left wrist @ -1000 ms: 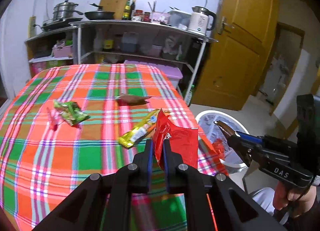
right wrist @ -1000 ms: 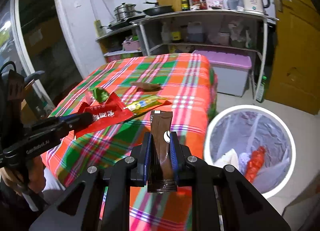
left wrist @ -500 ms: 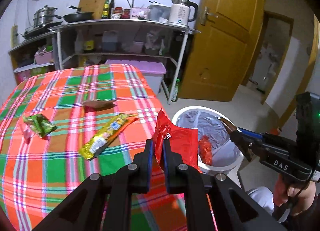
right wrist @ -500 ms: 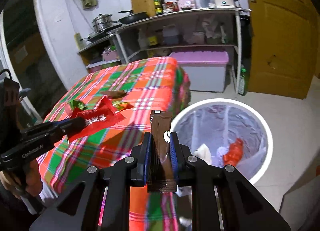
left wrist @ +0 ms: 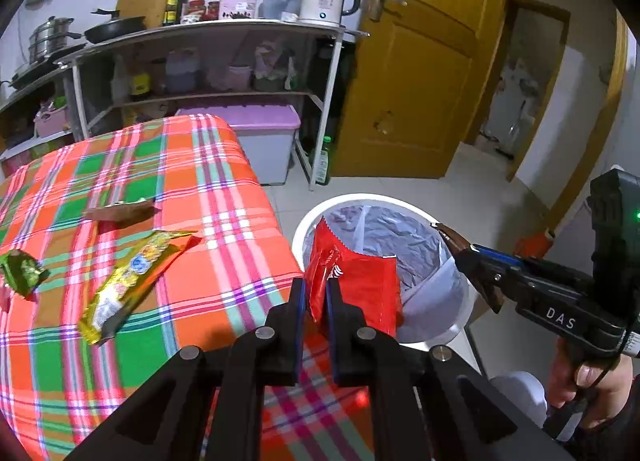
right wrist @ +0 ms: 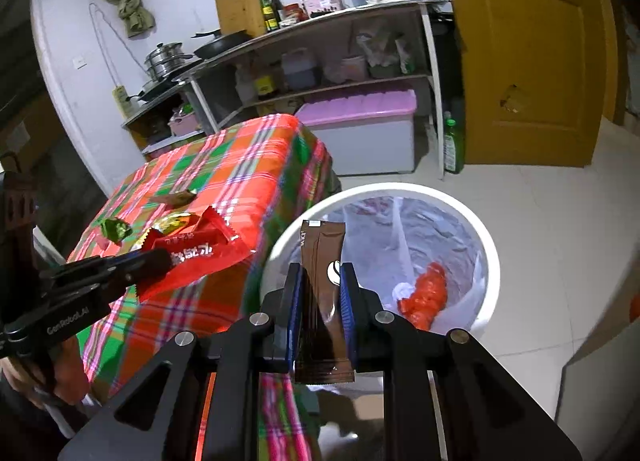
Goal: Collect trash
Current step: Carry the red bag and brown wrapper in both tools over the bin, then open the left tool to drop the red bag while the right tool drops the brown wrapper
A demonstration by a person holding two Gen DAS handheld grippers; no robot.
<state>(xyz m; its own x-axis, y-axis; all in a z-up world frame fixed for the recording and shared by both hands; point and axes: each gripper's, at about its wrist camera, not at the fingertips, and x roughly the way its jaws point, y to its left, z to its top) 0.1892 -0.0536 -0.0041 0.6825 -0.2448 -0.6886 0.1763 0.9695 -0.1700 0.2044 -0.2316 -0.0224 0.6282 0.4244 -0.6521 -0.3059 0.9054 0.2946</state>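
Two wrappers are hanging in the air beside the desk's right edge. From the left wrist, the left gripper [left wrist: 316, 293] is hovering over the corner of the plaid desk [left wrist: 224, 221], its fingers [left wrist: 298, 301] pinching a red wrapper [left wrist: 360, 281] that is standing upright against the white bin's [left wrist: 304, 225] near rim. Bare tiled floor is lying beyond the bin toward the door [left wrist: 420, 73]. The right gripper [left wrist: 460, 253] is reaching in from the right, level, over the bin's far side, with a hand [left wrist: 588, 385] on its grip. A yellow wrapper [left wrist: 132, 281], a green one [left wrist: 20, 273] and a brown one [left wrist: 120, 211] are lying on the desk.

From the right wrist, the right gripper [right wrist: 320, 297] is pointing down over the bin [right wrist: 492, 261], its fingers [right wrist: 348, 301] clamping a brown sachet [right wrist: 320, 253] upright above the near rim. Red trash [right wrist: 428, 293] is sitting inside the liner. The left gripper [right wrist: 160, 261] is holding the red wrapper [right wrist: 204, 253] flat over the desk [right wrist: 256, 165] edge, just beside the bin.
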